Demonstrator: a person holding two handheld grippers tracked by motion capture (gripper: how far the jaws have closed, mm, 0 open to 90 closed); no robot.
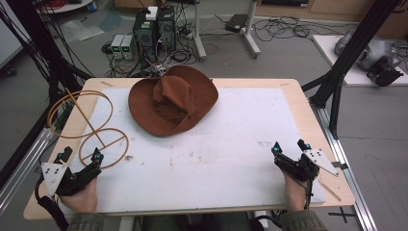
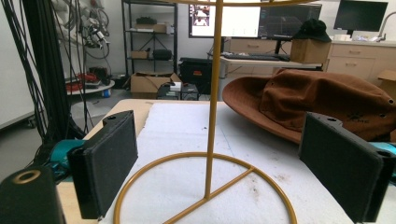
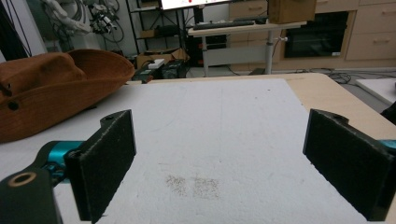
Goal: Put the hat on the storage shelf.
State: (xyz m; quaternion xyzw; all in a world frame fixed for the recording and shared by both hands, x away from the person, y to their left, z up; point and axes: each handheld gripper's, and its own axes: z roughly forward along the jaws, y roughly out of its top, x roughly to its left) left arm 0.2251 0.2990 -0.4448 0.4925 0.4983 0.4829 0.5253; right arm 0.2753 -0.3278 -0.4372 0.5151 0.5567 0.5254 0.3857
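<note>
A brown wide-brimmed hat [image 1: 172, 99] lies on the white mat [image 1: 231, 139] near the table's far middle; I see the hat [image 2: 322, 100] at the right of the left gripper view and the hat [image 3: 51, 88] at the left of the right gripper view. A gold wire hat stand [image 1: 91, 127] rises at the table's left side. Its ring base and upright post [image 2: 212, 116] are just ahead of my left gripper [image 1: 81, 155], which is open with nothing between its jaws. Near the front right corner, my right gripper [image 1: 290, 146] is open over bare mat [image 3: 210, 140].
The wooden table [image 1: 303, 103] ends close behind both hands at the front edge. Black frame posts [image 1: 337, 82] stand at the right and left. Computers and cables [image 1: 149, 33] lie on the floor beyond the far edge. A desk with monitors [image 2: 243, 23] is farther back.
</note>
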